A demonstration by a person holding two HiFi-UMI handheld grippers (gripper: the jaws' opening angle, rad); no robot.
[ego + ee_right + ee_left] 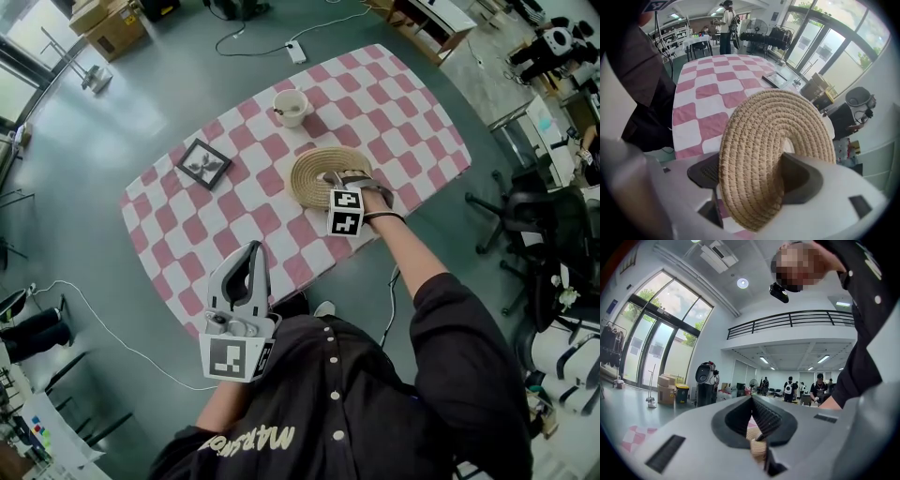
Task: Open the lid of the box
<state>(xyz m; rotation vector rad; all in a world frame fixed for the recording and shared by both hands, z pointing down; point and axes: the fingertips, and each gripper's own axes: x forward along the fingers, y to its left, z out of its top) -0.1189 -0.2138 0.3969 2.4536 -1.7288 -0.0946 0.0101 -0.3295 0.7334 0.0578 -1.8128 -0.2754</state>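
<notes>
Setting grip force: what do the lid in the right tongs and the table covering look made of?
Lid: coiled rope, likely jute or cotton, matte tan; spiral coils and cross-stitching show. Table covering: probably woven fabric, matte pink-and-white check; could be vinyl.

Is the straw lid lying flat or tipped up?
Tipped up. The lid stands on edge, pinched in the right claw, tablecloth behind it.
</notes>
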